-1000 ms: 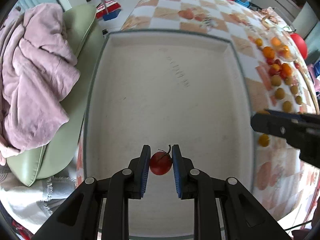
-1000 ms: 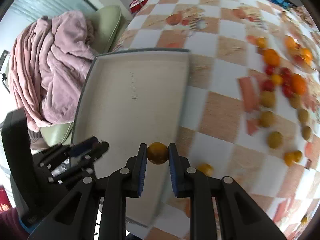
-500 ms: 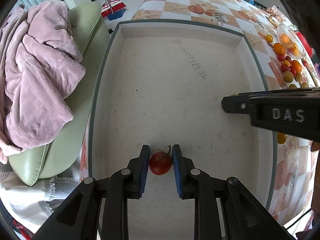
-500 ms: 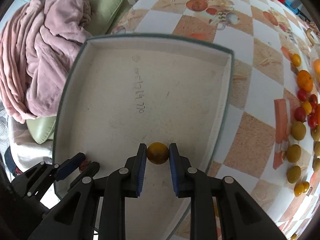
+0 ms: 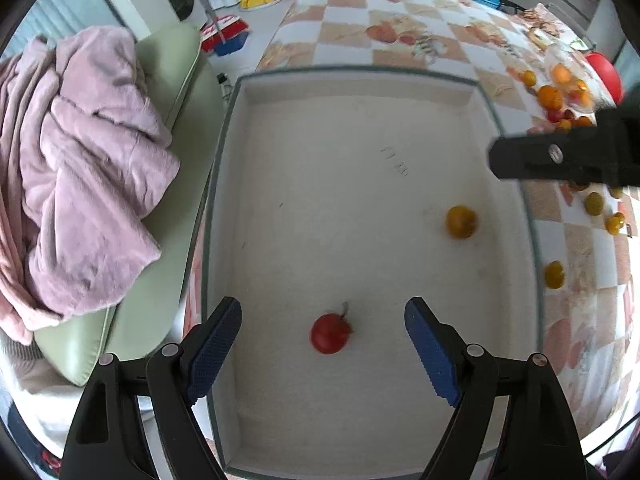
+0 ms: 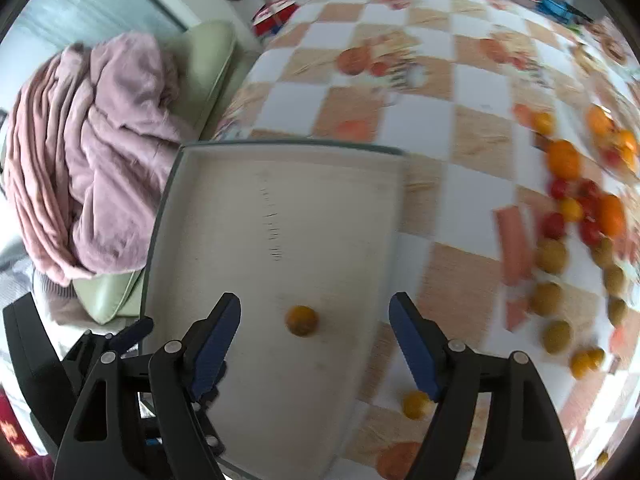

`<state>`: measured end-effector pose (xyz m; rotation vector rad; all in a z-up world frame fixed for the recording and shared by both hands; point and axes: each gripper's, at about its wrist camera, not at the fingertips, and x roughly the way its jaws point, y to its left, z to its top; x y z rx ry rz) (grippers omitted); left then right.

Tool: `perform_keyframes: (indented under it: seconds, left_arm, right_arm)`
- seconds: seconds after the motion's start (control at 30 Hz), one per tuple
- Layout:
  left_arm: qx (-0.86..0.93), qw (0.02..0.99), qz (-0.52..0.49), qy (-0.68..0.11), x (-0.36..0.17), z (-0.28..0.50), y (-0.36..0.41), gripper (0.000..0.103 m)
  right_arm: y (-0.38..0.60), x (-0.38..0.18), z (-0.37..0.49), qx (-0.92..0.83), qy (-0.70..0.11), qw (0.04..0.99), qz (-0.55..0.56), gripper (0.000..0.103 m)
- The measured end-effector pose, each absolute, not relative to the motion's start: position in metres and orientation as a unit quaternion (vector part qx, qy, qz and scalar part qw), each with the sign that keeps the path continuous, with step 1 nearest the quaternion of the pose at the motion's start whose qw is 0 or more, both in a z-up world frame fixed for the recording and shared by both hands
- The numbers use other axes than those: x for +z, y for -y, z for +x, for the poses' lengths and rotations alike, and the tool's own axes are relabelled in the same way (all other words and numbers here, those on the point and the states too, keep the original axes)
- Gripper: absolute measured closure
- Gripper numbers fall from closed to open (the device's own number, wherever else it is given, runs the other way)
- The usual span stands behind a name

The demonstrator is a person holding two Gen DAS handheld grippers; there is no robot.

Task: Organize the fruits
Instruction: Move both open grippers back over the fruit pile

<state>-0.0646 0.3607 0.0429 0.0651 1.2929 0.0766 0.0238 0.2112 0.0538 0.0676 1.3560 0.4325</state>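
A red tomato with a short stem lies on the floor of the white tray. My left gripper hangs above it, jaws opening wide, pads clear of the fruit. A yellow-orange fruit rests nearer the tray's right wall. In the right wrist view the same yellow-orange fruit lies on the tray between the opening jaws of my right gripper, untouched. The right gripper's black body crosses the left view at the right.
A checkered tablecloth carries several loose red, orange, yellow and green fruits to the right of the tray. One yellow fruit lies just outside the tray. A pink blanket on a green cushion sits left.
Both grippers let go: the red tomato and the yellow-orange fruit left the pads and now lie on the tray floor. The right gripper came over the tray, then drew back right.
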Motion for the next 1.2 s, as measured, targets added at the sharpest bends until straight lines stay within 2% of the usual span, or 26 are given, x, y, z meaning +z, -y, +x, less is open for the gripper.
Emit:
perform_keyframes:
  seconds: [0.6, 0.83, 1.2]
  left_arm:
    - [-0.102, 0.812, 0.098, -0.567, 0.082, -0.027, -0.21, 0.018]
    - [-0.106, 0.803, 0.078, -0.582, 0.065, 0.005, -0.171, 0.018]
    - [-0.086, 0.784, 0.022, -0.614, 0.036, 0.047, -0.143, 0.018]
  right_arm:
    - [-0.009, 0.043, -0.023, 0.016, -0.64, 0.759, 0.119, 0.023]
    - [0.037, 0.041, -0.007, -0.011, -0.633, 0.763, 0.133, 0.023]
    - [0.054, 0.025, 0.03, -0.002, -0.635, 0.762, 0.128, 0.023]
